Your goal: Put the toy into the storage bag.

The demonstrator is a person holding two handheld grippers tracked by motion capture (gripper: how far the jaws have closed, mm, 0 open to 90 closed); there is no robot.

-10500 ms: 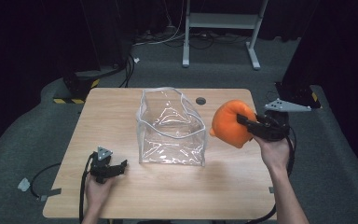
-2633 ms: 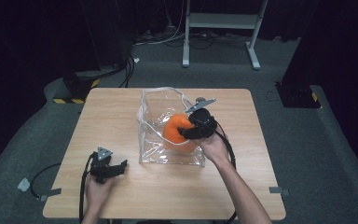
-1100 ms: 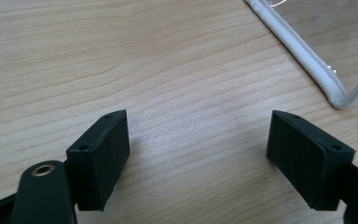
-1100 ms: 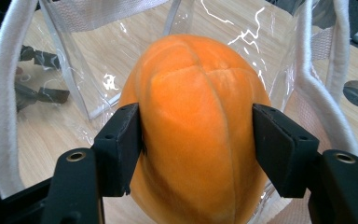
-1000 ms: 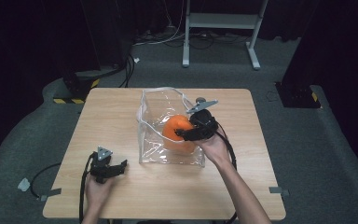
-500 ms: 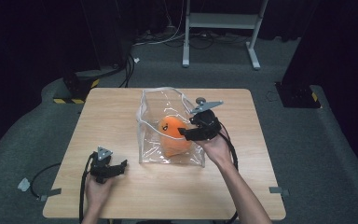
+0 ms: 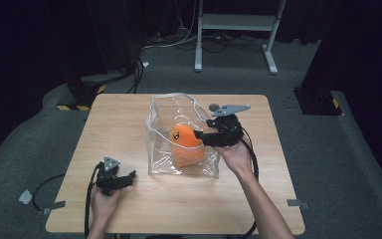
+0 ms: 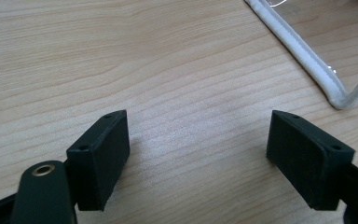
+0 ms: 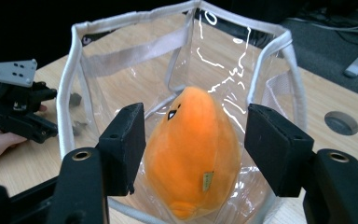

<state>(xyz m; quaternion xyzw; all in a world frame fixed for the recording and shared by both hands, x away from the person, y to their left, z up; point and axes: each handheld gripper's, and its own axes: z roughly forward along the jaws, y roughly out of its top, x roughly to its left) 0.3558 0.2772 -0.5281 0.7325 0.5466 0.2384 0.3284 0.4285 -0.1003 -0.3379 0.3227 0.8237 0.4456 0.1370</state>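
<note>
An orange plush toy (image 7: pixel 185 146) with a small face sits inside a clear plastic bag (image 7: pixel 179 99) with white trim, in the middle of the wooden table (image 7: pixel 129 114). My right gripper (image 7: pixel 199 135) hovers at the bag's right rim, pointing in. In the right gripper view its jaws (image 9: pixel 198 140) stand apart above the plush toy (image 9: pixel 196 149), not pressing it; the bag's rim (image 9: pixel 70 79) frames it. My left gripper (image 7: pixel 124 178) rests open near the table's front left. Bare wood lies between its jaws (image 8: pixel 196 149), and the bag's white edge (image 8: pixel 303 51) lies beyond.
A round cable hole (image 7: pixel 213 106) lies in the table behind the bag. A white desk frame (image 7: pixel 238 20) and cables stand on the dark floor beyond the table. My left gripper (image 9: pixel 18 112) shows past the bag in the right gripper view.
The plush toy has left the right gripper's hold and dropped to the bag's bottom. The right gripper has drawn back to the right and slightly up. The left gripper stayed still.
</note>
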